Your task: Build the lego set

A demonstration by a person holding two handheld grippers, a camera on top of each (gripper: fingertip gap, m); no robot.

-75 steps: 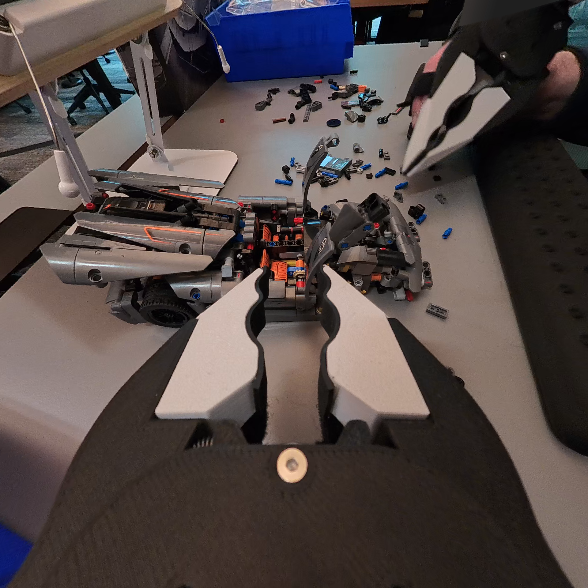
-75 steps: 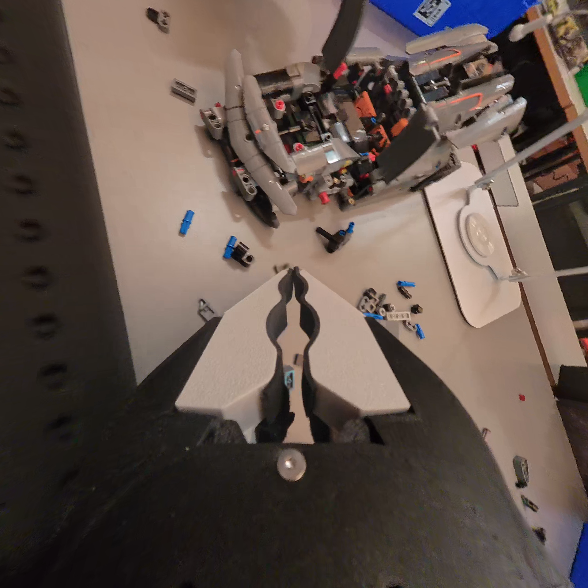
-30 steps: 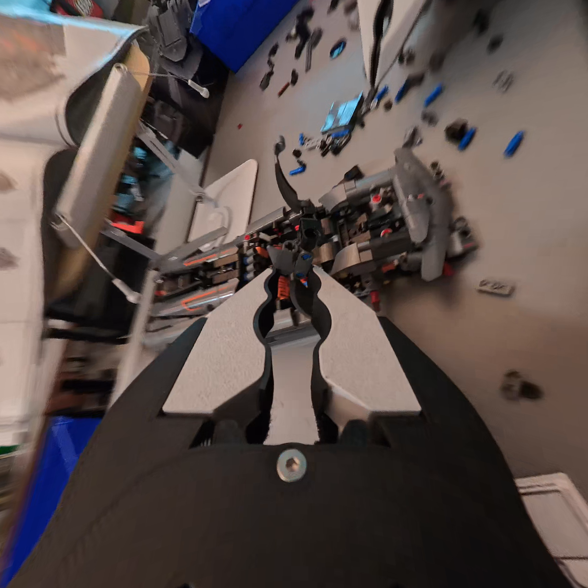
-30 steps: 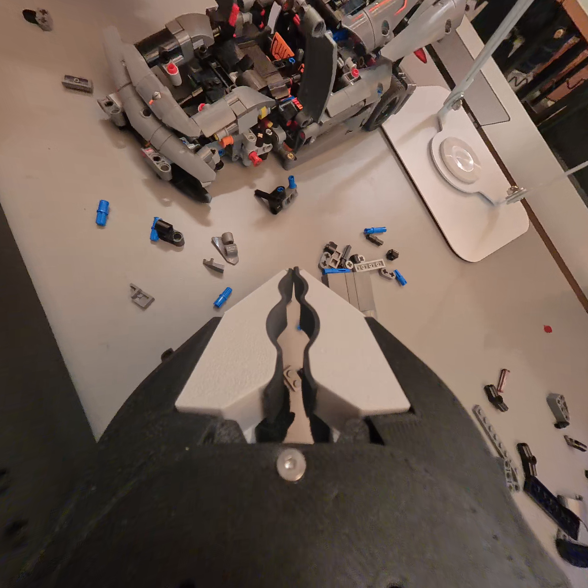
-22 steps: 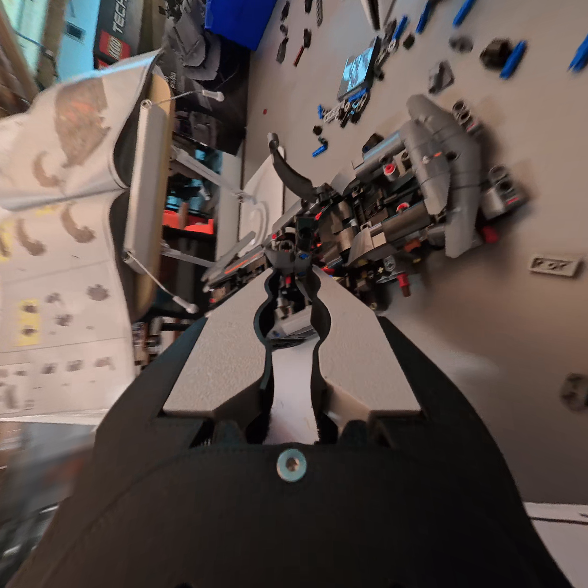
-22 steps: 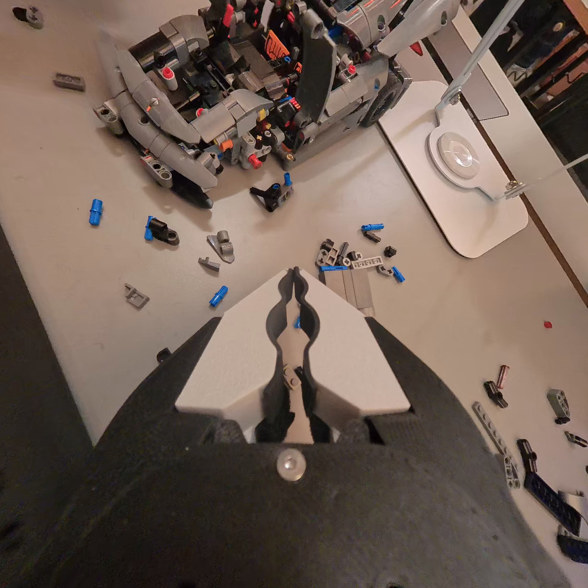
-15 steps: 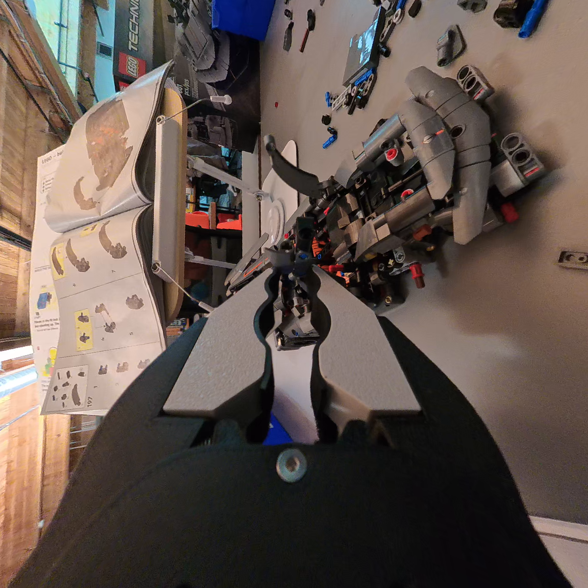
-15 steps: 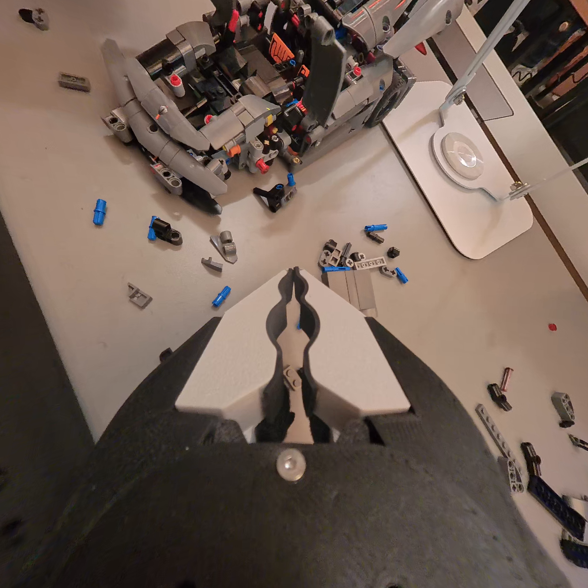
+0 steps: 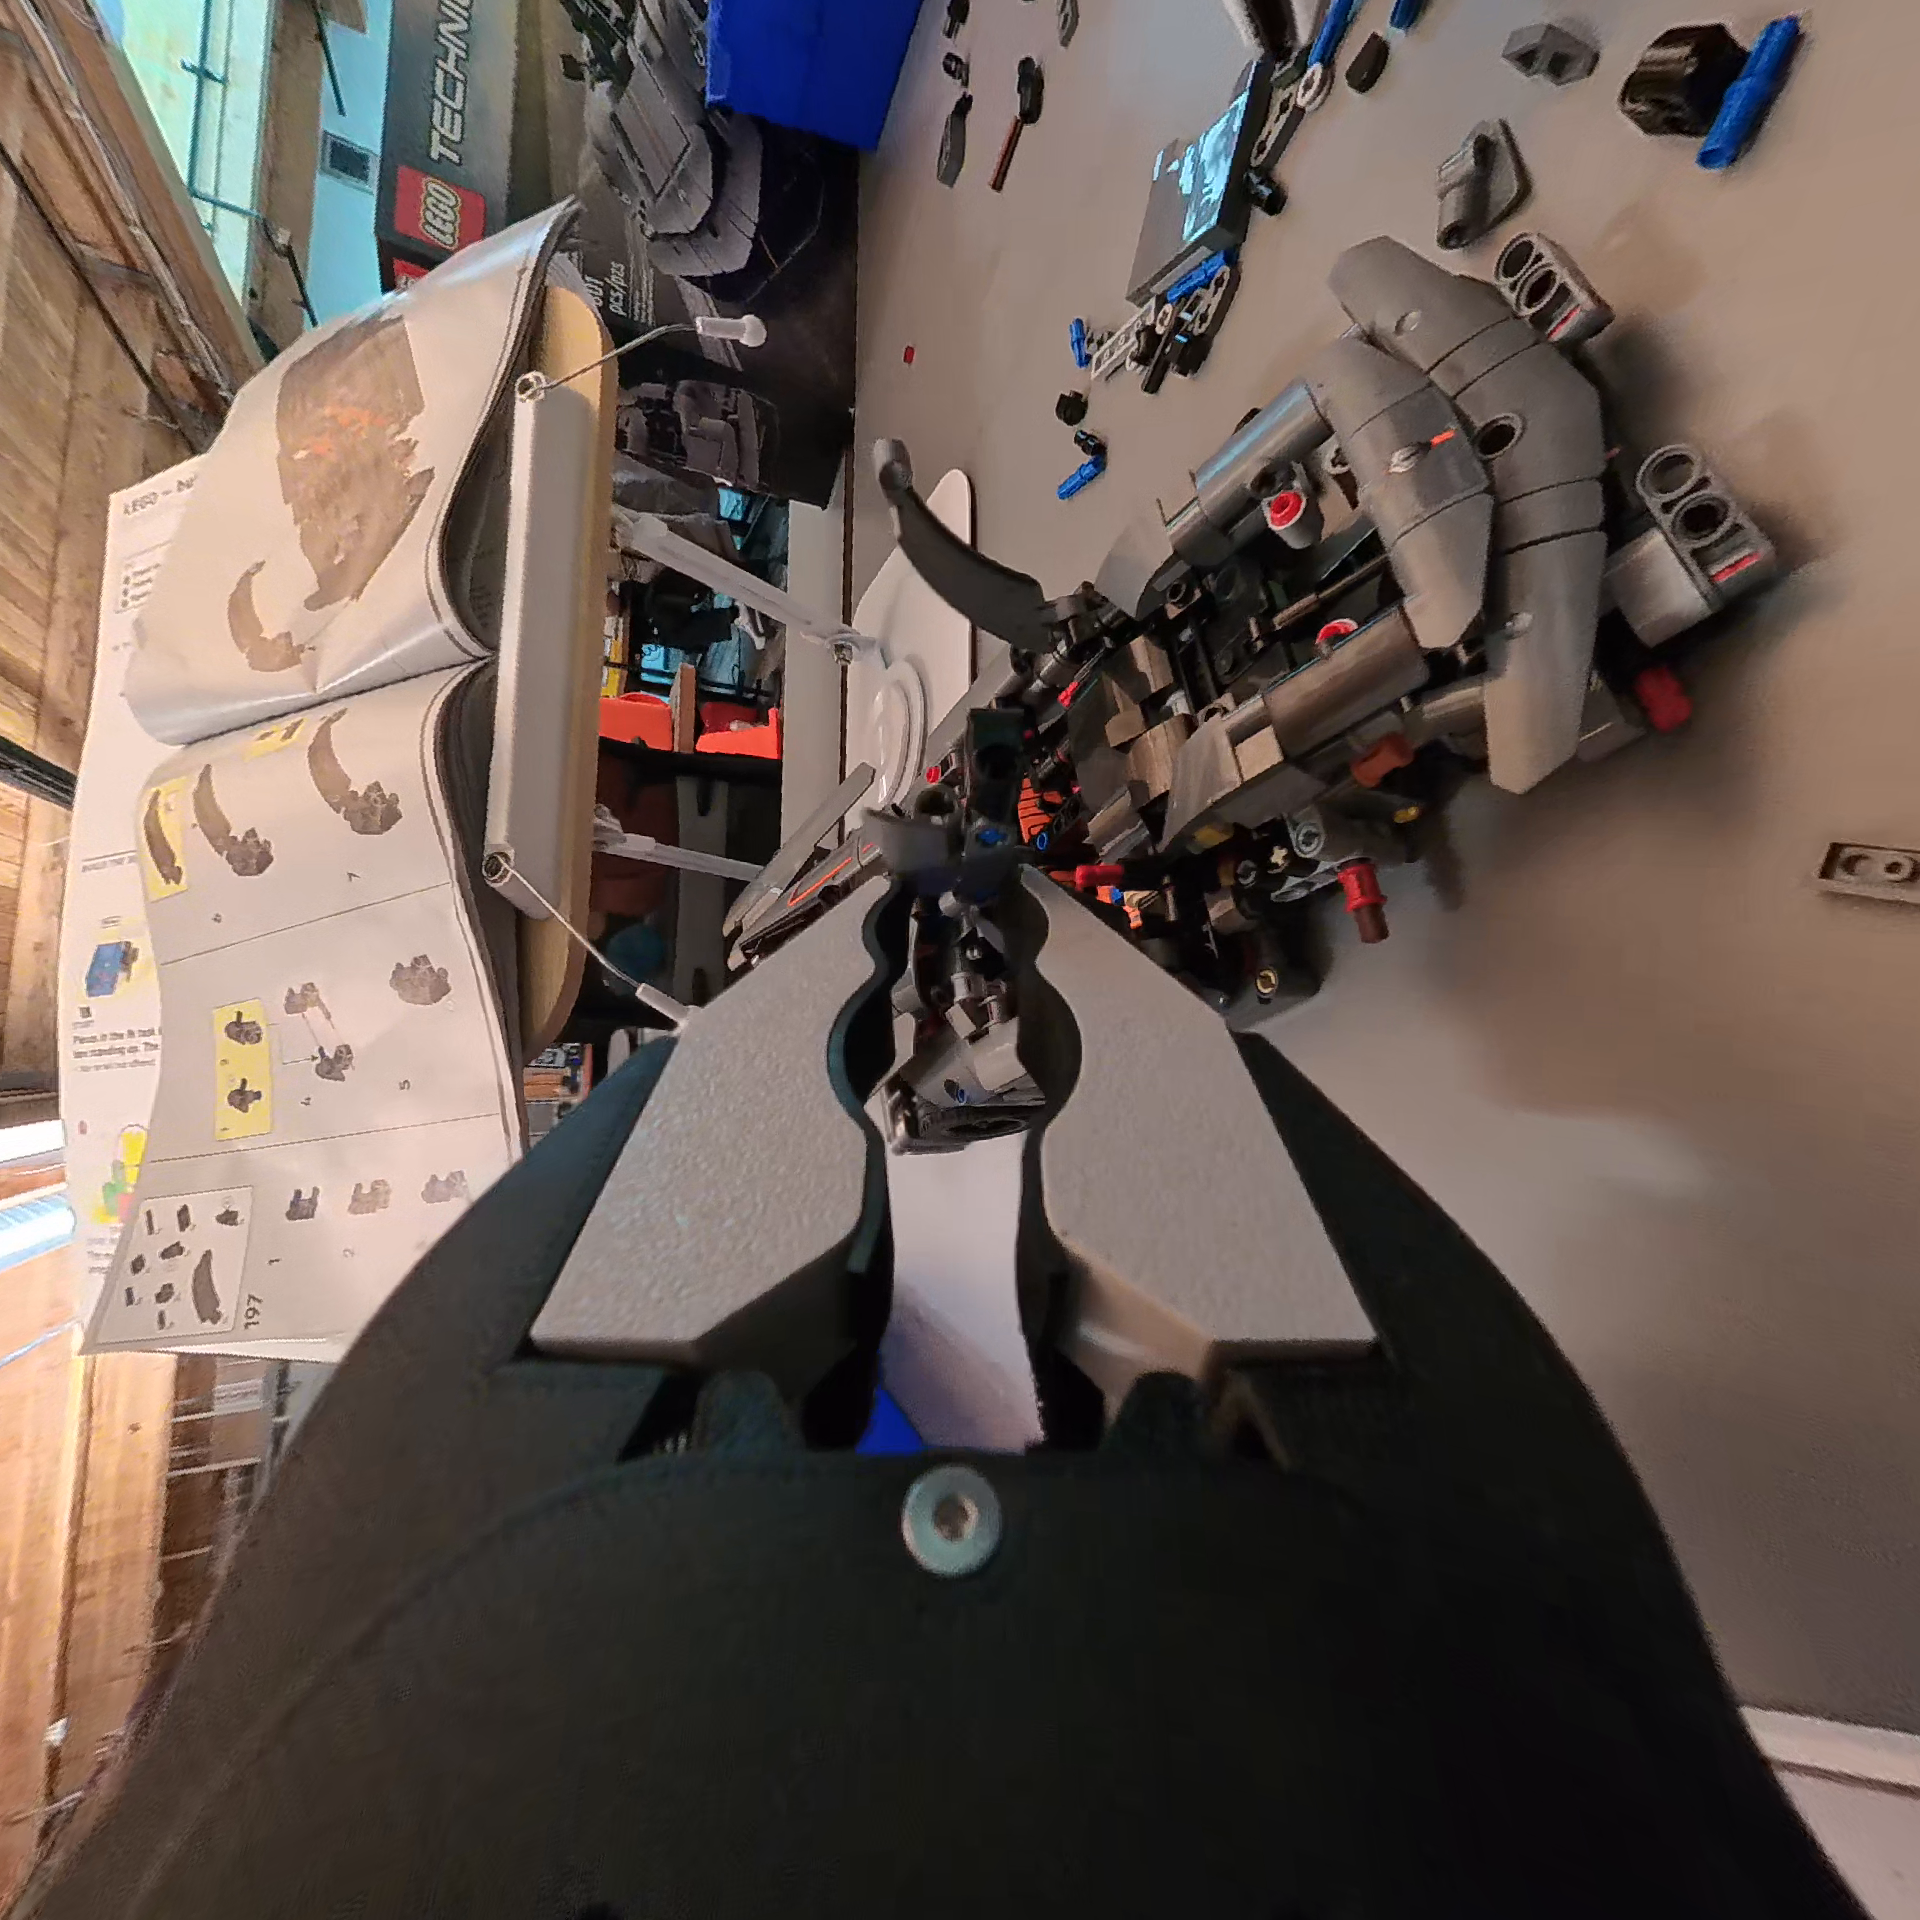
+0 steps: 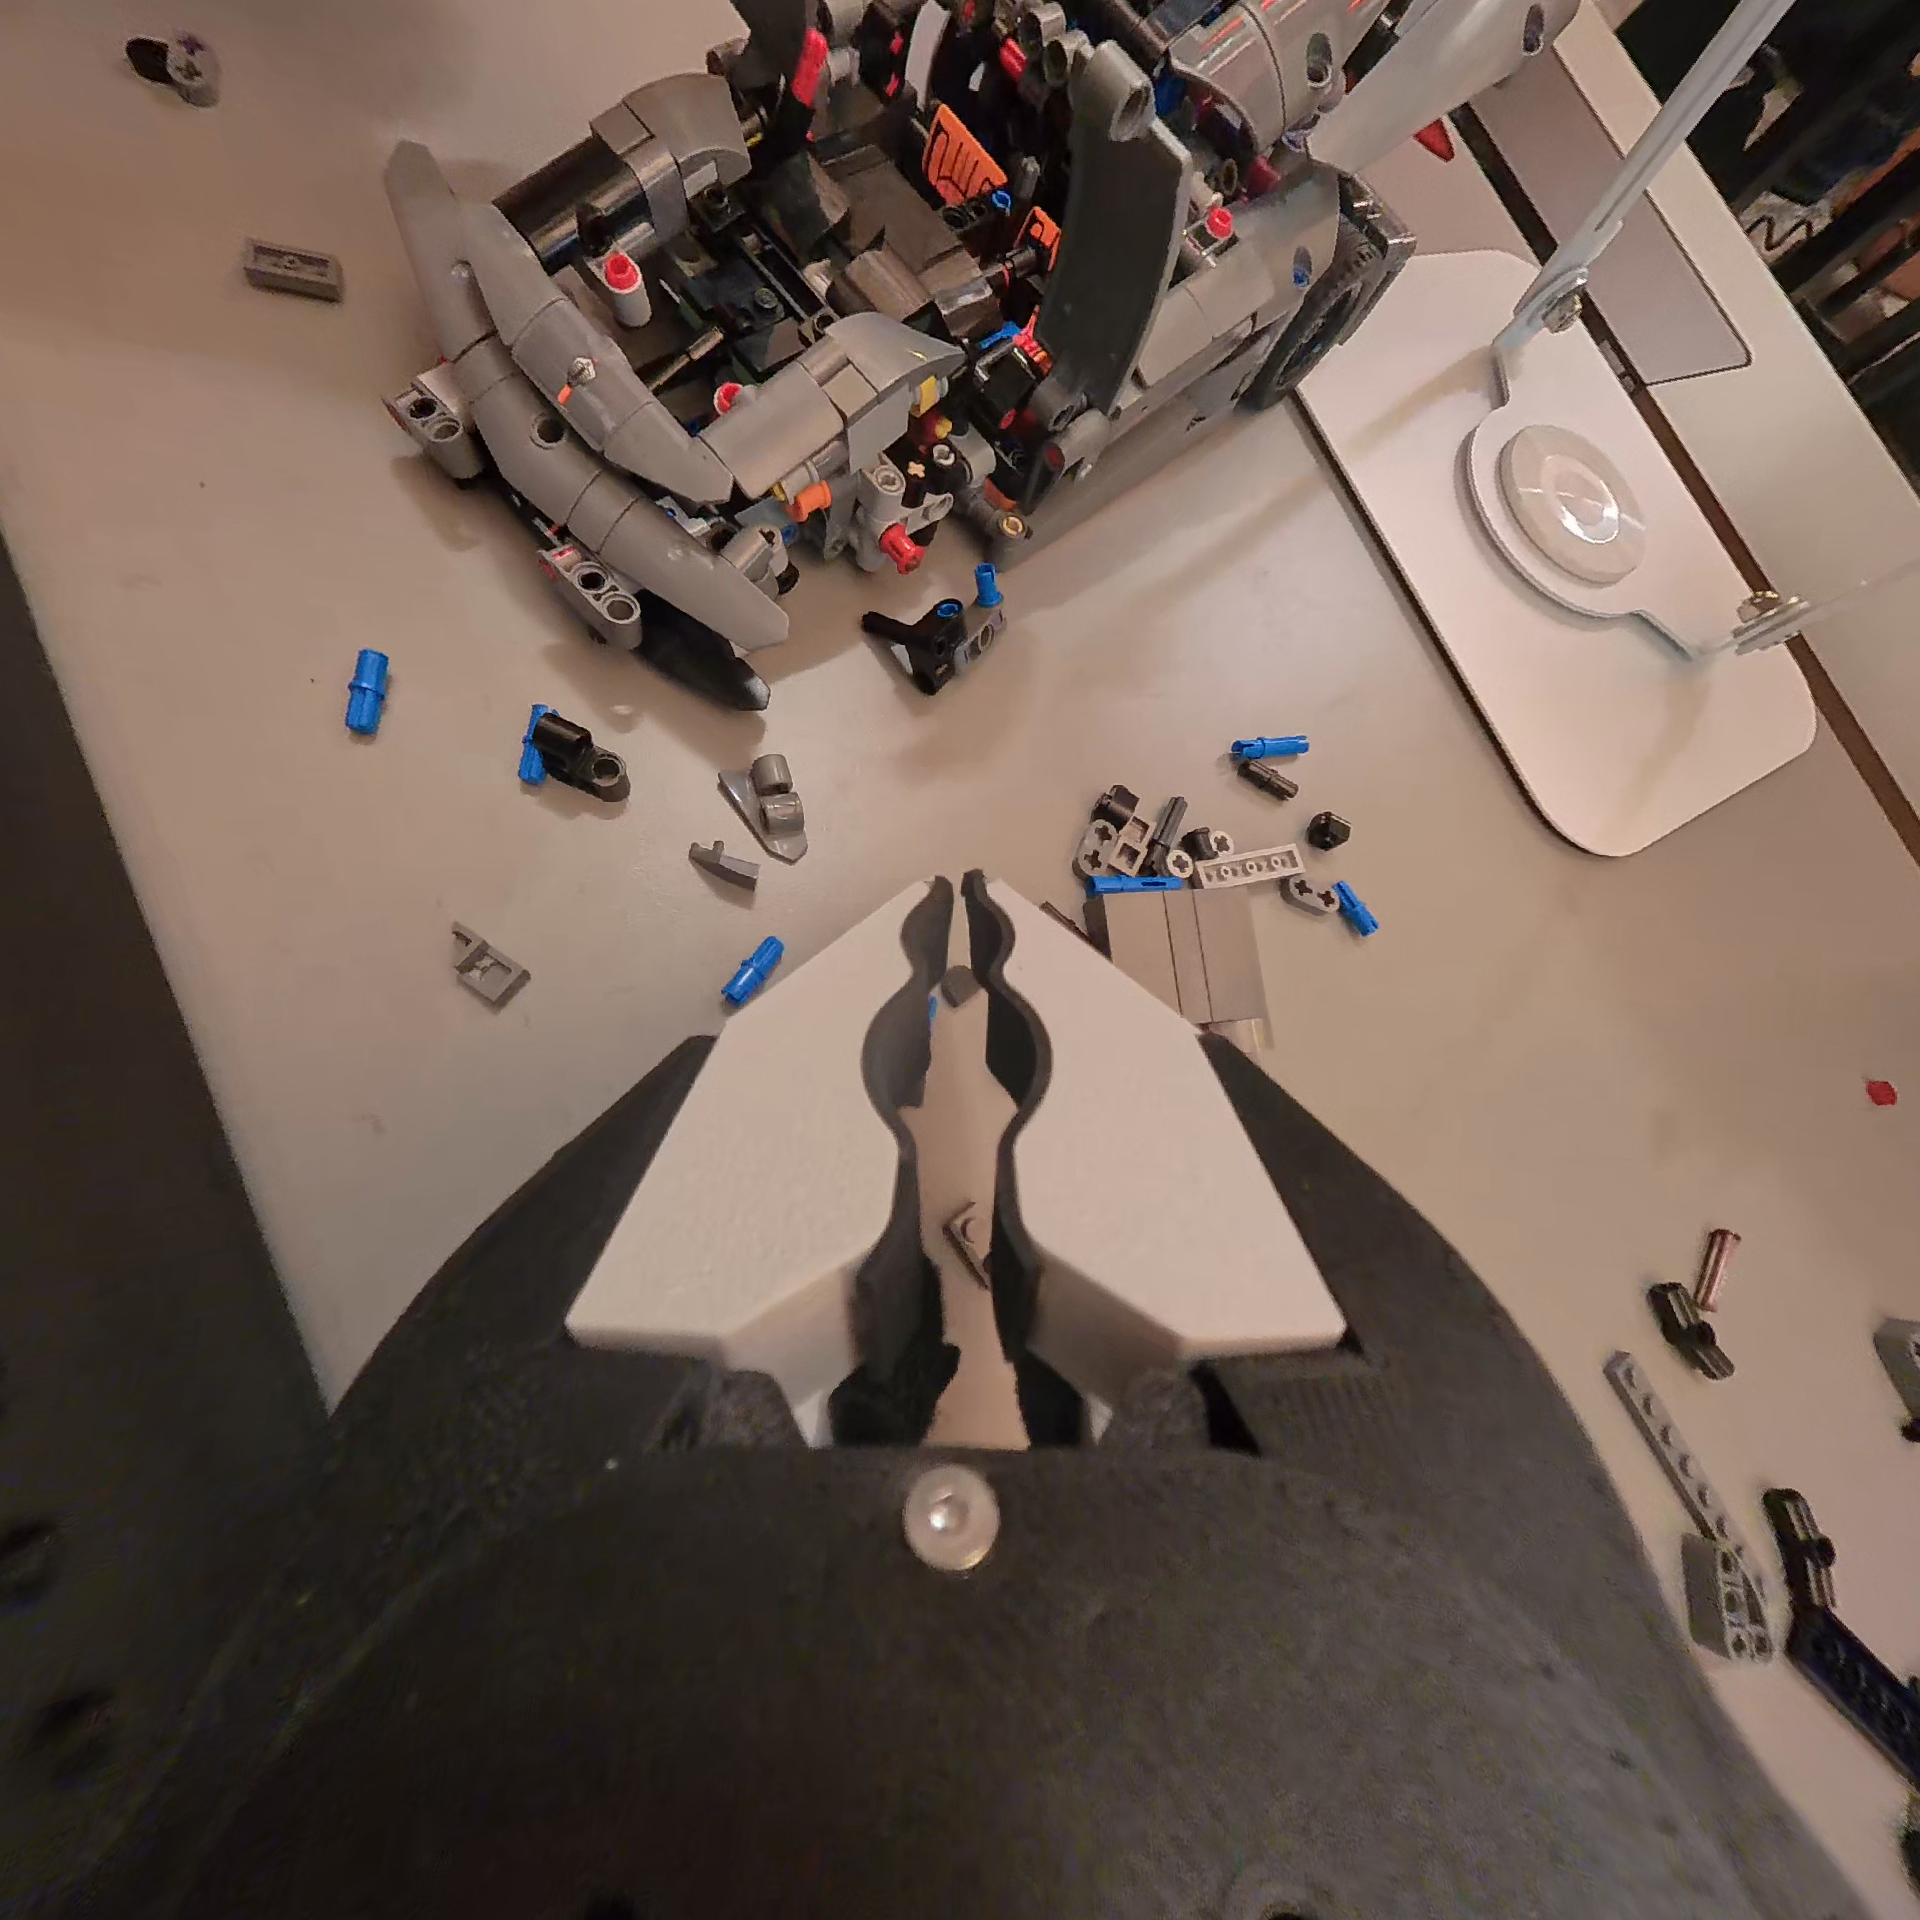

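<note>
The grey, black and orange lego car (image 9: pixel 1382 644) lies on the pale table (image 9: pixel 1558 1195), half built, with a dark curved door panel raised. My left gripper (image 9: pixel 954 891) is rolled onto its side and shut on a dark grey and black part at the car's near edge. In the right wrist view the car (image 10: pixel 831 343) sits at the top. My right gripper (image 10: pixel 958 883) is shut and appears empty, hovering over loose pieces; small grey bits on the table show through the gap behind its tips.
Loose parts lie round the right gripper: a blue pin (image 10: pixel 366 690), a black connector (image 10: pixel 569 756), a grey cluster (image 10: pixel 1195 862). A white stand base (image 10: pixel 1579 561) is right, a black mat (image 10: pixel 104 935) left. An open instruction booklet (image 9: pixel 312 831) and blue bin (image 9: pixel 821 52) show in the left wrist view. About 20 cm separates my left fingertips from my right. It is some 8 cm from my right tips to the black connector (image 10: pixel 569 756).
My left gripper closed from open onto the car's near edge and rolled onto its side. My right gripper, shut throughout, drew back from the car over the loose pieces.
</note>
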